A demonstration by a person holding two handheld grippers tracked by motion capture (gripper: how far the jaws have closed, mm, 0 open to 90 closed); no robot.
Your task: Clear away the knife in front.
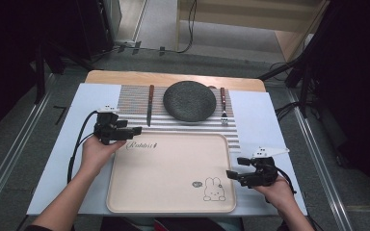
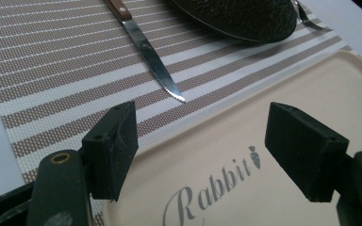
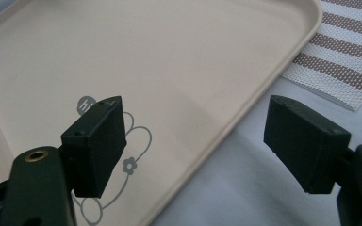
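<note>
While both forearms come in from the bottom of the high view, each hand holds its gripper at one side of the cream rectangular plastic tray point(image 1: 171, 173) with a rabbit drawing. The left hand point(image 1: 95, 153) is bent at the wrist and carries the left gripper point(image 1: 134, 131) at the far left corner of the tray, pointing to the right across the printed word. In the left gripper view its jaws stand wide apart with nothing between them; one is above the striped brown and white woven placemat point(image 2: 52, 61), the other above the tray. The right hand point(image 1: 275, 188) holds the right gripper point(image 1: 231, 168) at the right edge of the tray, near the rabbit, pointing to the left. Its jaws are also spread and empty; in the right gripper view the tray rim passes between them, with one jaw over the tray and one over the white table cover point(image 3: 245, 188). On the placemat beyond the tray lie a steak knife with wooden handle point(image 1: 150, 104), a dark grey speckled round plate point(image 1: 190, 101) and a fork with wooden handle point(image 1: 223, 107).
</note>
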